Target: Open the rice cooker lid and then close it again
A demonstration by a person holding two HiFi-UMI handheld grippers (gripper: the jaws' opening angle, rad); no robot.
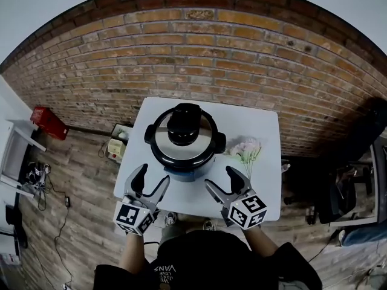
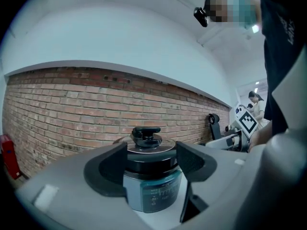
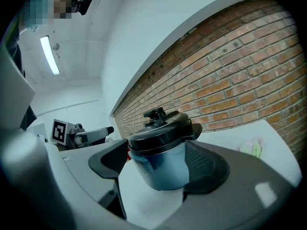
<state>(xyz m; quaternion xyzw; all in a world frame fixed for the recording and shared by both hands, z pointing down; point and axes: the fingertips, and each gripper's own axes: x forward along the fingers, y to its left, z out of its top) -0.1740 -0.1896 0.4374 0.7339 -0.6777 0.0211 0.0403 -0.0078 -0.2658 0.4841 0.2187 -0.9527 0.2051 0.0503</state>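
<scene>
Head view: the rice cooker (image 1: pixel 183 139) stands on the white table (image 1: pixel 260 122), lid (image 1: pixel 181 142) down, just ahead of both pairs of jaws and between them. The left gripper (image 1: pixel 152 179) and right gripper (image 1: pixel 221 179) hover at the table's near edge, jaws spread and empty. Pink flowers (image 1: pixel 247 150) lie ahead of the right jaws, to their outer side.

Left gripper view: the jaws stand wide apart, framing the cooker beyond them without touching it.

Right gripper view: the jaws are apart, with the cooker ahead in the gap, clear of both pads.
</scene>
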